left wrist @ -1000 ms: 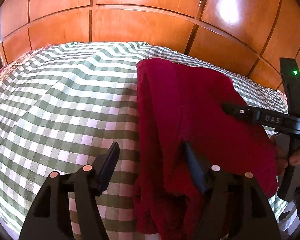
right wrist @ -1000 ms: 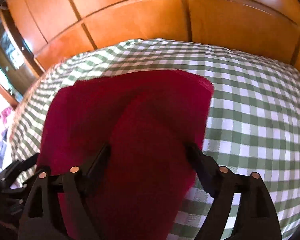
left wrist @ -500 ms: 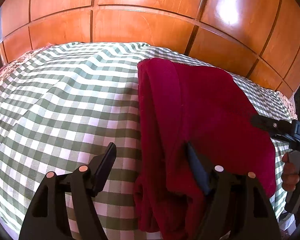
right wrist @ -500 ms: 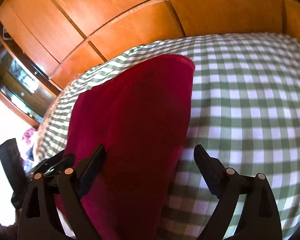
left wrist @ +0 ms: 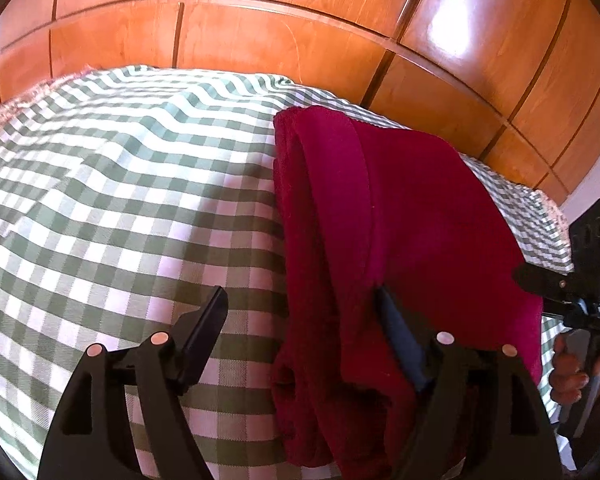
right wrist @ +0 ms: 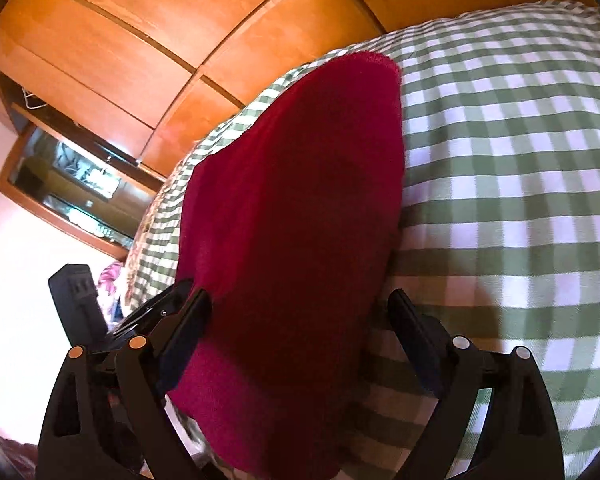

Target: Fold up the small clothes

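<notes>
Now that the right gripper (right wrist: pixel 296 312) has pulled back off the cloth (left wrist: pixel 400 240), both grippers' jaws gape wide and hold nothing. Cloth lies folded on the bed (left wrist: pixel 120 200); left gripper (left wrist: pixel 300 316) straddles its edge, so this fold looks done.

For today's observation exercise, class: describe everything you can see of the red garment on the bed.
The red garment is a dark crimson, fuzzy, fleece-like piece, folded lengthwise into a long stack with rolled layers showing along its left edge. It lies flat on the green checked cover. Both open grippers, left gripper and right gripper, sit at its near end.
</notes>
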The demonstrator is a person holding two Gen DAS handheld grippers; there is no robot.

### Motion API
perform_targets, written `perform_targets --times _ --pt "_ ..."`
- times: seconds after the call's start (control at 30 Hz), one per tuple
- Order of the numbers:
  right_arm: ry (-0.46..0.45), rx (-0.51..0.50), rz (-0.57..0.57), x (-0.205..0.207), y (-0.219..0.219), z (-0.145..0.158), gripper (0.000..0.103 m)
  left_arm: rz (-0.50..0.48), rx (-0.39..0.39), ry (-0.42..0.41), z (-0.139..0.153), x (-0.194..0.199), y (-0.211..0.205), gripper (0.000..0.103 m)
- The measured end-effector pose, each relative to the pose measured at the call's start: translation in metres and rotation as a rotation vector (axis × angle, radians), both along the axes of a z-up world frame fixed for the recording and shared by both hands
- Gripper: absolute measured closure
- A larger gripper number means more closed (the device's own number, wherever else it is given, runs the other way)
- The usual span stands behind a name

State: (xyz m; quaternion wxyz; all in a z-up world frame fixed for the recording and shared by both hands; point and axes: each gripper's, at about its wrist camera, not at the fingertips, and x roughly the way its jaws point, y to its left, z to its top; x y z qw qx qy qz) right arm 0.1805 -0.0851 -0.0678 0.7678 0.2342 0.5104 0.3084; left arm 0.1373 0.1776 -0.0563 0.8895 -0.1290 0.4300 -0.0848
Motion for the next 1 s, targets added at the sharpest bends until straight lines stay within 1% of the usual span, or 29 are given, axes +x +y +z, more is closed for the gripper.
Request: perform_targets --times 0.1,0.33,0.4,0.43,0.47,0.5,0.53,0.57,0.6,0.63,0.67,0.7,0.8,0.9,1.0 --pt "0.002 0.004 0.030 0.006 0.008 -0.003 0.014 -0.010 -0.058 0.009 -0.006 0.002 0.007 0.026" --pt "0.017 0.019 0.073 0.019 0.024 -0.012 0.014 -0.028 -0.134 0.008 -0.016 0.004 0.015 0.026" --pt "0.015 0.019 0.079 0.023 0.029 -0.013 0.014 -0.036 -0.158 0.006 -0.019 0.005 0.018 0.028" --pt "0.012 0.016 0.082 0.024 0.031 -0.014 0.014 -0.049 -0.172 -0.002 -0.020 0.005 0.019 0.032" --pt "0.005 0.006 0.085 0.024 0.035 -0.014 0.017 -0.055 -0.184 -0.005 -0.022 0.005 0.020 0.036" --pt "0.001 0.002 0.088 0.024 0.033 -0.014 0.020 -0.062 -0.209 -0.005 -0.023 0.005 0.022 0.038" --pt "-0.005 -0.002 0.093 0.023 0.034 -0.013 0.021 -0.070 -0.234 -0.005 -0.024 0.004 0.022 0.044" --pt "-0.008 -0.005 0.096 0.022 0.033 -0.012 0.027 -0.078 -0.254 -0.007 -0.025 0.003 0.023 0.050" --pt "-0.010 -0.006 0.100 0.020 0.033 -0.011 0.034 -0.088 -0.273 -0.010 -0.025 0.003 0.023 0.053" --pt "-0.015 -0.009 0.101 0.017 0.032 -0.009 0.036 -0.097 -0.289 -0.012 -0.026 0.002 0.023 0.060" --pt "-0.021 -0.012 0.100 0.015 0.031 -0.007 0.041 -0.103 -0.305 -0.012 -0.025 0.002 0.022 0.065" --pt "-0.034 -0.017 0.098 0.012 0.031 -0.003 0.044 -0.105 -0.303 -0.016 -0.024 0.001 0.021 0.066" --pt "-0.065 -0.028 0.095 0.004 0.031 0.008 0.051 -0.112 -0.290 -0.022 -0.020 -0.003 0.017 0.071" --pt "-0.103 -0.042 0.102 -0.006 0.035 0.024 0.055 -0.111 -0.305 -0.020 -0.015 -0.007 0.017 0.073" --pt "-0.150 -0.056 0.109 -0.022 0.030 0.039 0.056 -0.127 -0.304 -0.027 -0.007 -0.016 0.011 0.075"
